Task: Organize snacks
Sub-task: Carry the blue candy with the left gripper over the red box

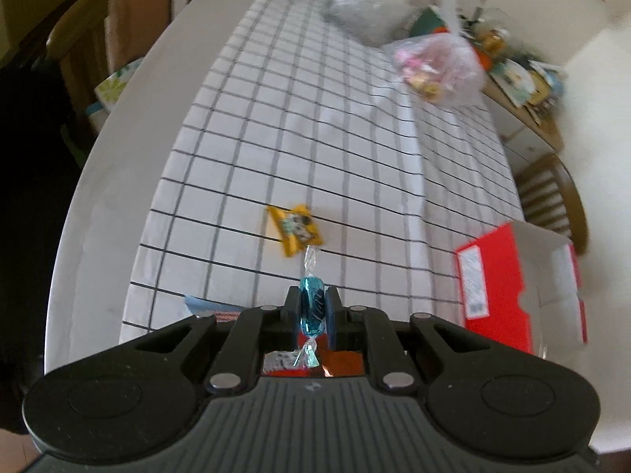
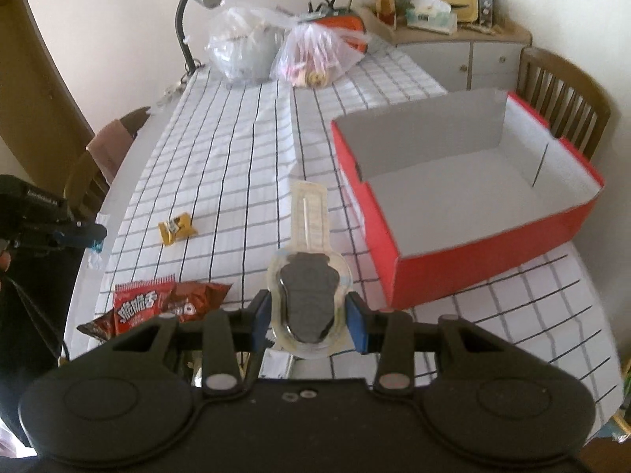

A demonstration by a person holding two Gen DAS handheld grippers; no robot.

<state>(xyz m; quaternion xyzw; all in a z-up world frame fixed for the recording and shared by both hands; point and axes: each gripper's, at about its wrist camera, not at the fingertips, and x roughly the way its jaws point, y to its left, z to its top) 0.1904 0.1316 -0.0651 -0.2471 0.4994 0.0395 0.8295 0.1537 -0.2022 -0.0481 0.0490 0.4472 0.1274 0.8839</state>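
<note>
My left gripper [image 1: 312,298] is shut on a blue-wrapped candy [image 1: 312,307], held above the checked tablecloth. It also shows at the left edge of the right wrist view [image 2: 92,232]. My right gripper [image 2: 308,307] is shut on a clear plastic packet holding a dark chocolate lolly [image 2: 307,303], its stick pointing forward. A red open box [image 2: 465,197] with a white empty inside stands on the table just right of it; it also shows in the left wrist view [image 1: 516,287]. A small yellow snack packet [image 1: 294,228] [image 2: 176,228] lies on the cloth.
Red and brown snack packets [image 2: 157,303] lie at the table's near left edge. Two plastic bags [image 2: 311,59] and a desk lamp [image 2: 197,4] stand at the far end. Wooden chairs [image 2: 564,94] flank the table; a cluttered cabinet [image 2: 453,35] is behind.
</note>
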